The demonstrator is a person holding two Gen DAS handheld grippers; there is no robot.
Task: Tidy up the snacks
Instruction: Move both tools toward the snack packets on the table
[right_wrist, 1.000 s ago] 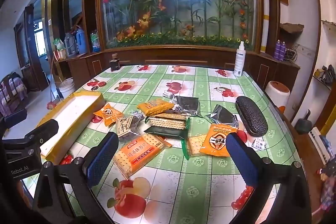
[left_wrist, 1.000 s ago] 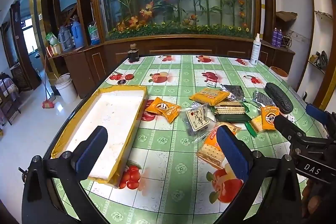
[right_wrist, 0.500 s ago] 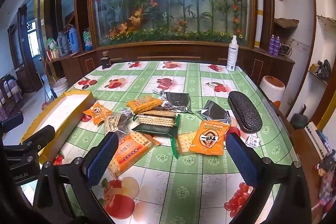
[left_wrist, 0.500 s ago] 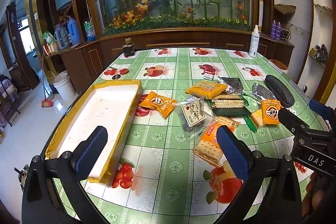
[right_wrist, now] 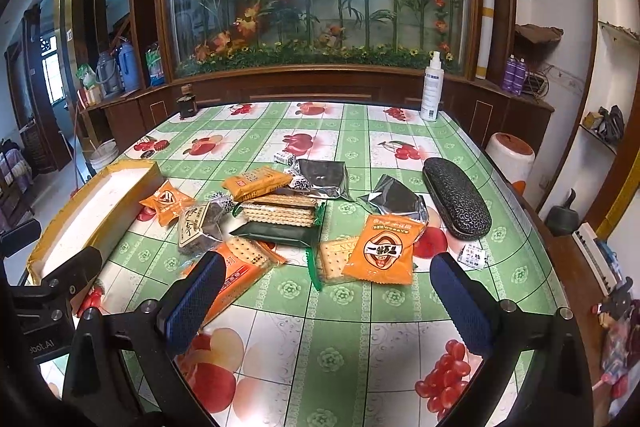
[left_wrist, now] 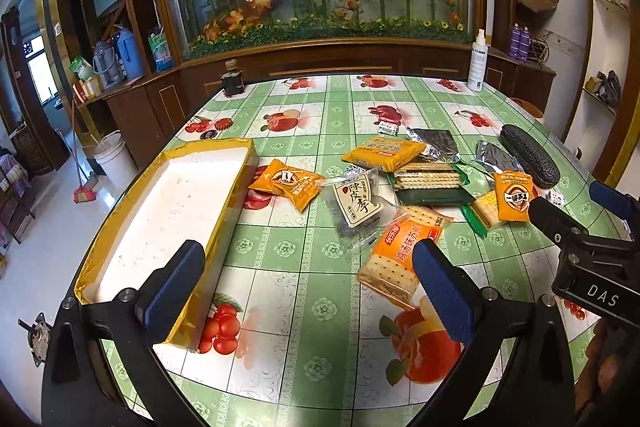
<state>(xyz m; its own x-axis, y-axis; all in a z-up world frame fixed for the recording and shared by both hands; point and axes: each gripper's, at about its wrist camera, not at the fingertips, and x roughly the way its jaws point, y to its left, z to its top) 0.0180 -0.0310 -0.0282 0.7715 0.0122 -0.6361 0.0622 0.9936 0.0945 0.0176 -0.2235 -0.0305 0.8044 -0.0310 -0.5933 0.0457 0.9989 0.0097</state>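
Note:
Several snack packets lie in a loose heap mid-table: an orange cracker pack [left_wrist: 402,247] [right_wrist: 236,269], a small orange pouch [left_wrist: 286,183] [right_wrist: 168,201], a clear plum bag [left_wrist: 356,201], a green-wrapped cracker stack [left_wrist: 430,185] [right_wrist: 280,217], an orange pouch [right_wrist: 382,251] and silver foil bags [right_wrist: 320,177]. A yellow-rimmed white tray [left_wrist: 168,211] [right_wrist: 86,207] lies empty at the left. My left gripper [left_wrist: 308,287] is open and empty above the table between tray and heap. My right gripper [right_wrist: 326,301] is open and empty before the heap.
A black glasses case [right_wrist: 456,203] lies right of the snacks. A white spray bottle [right_wrist: 432,91] and a dark jar [left_wrist: 233,81] stand at the table's far edge. The green fruit-print tablecloth [right_wrist: 340,355] covers the table. A wooden cabinet with a flower display is behind.
Both grippers have moved slightly forward and down toward the snacks, so the table looms larger. Nothing on the table has moved and both stay open.

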